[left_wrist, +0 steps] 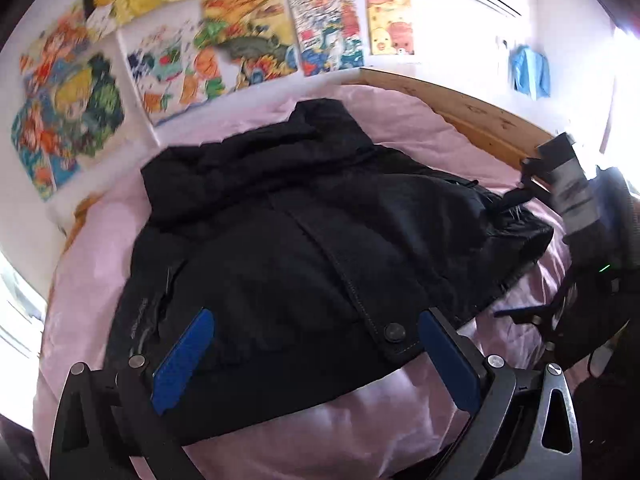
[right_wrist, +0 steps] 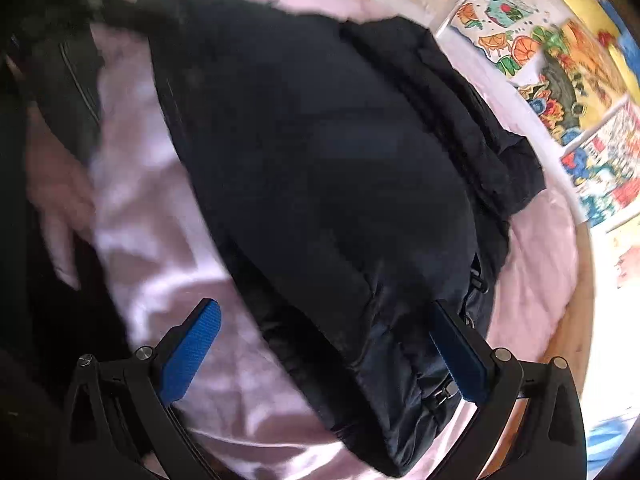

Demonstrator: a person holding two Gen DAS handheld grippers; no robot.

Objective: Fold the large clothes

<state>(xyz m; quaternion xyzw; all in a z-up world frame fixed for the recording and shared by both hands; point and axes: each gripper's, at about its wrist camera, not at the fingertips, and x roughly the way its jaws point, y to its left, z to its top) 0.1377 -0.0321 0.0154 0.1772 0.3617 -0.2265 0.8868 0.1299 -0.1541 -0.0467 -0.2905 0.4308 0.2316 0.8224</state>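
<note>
Left gripper [left_wrist: 316, 344]: black frame with blue pads, hanging just above the near hem of the coat; jaws standing wide apart, holding nothing.
Right gripper [right_wrist: 326, 344]: same build, hovering over the coat's padded edge at the other side; jaws also spread wide, nothing between them. In the left wrist view it is showing at the far right, beside the bunched end of the coat.
Coat position: large black padded winter coat [left_wrist: 304, 216] is lying on the pale pink bed sheet [left_wrist: 96, 248], roughly mid-bed, collar end pointing toward the white wall with colourful cartoon posters [left_wrist: 248, 40], wooden bed frame [left_wrist: 460, 112] running behind it.
Coat look: thick, puffy, matte dark fabric; a stitched front placket with a round black snap button [left_wrist: 395, 331] is lying near the left pads; one sleeve or side is looking already turned inward, the right-hand end is heaping up rather than lying flat. Small printed lettering near the hem, too blurred to read.
Risk, bulk: padding is likely springing back, so any fold may be opening again once released.
Risk, grip: wide jaws closing on only the slick outer shell could be slipping off, or pinching the sheet along with the hem and dragging it.
Risk, shape: the heaped right end may be making a lopsided fold unless flattened first.
Image note: right wrist view is smearing with motion; fine detail there is uncertain.
</note>
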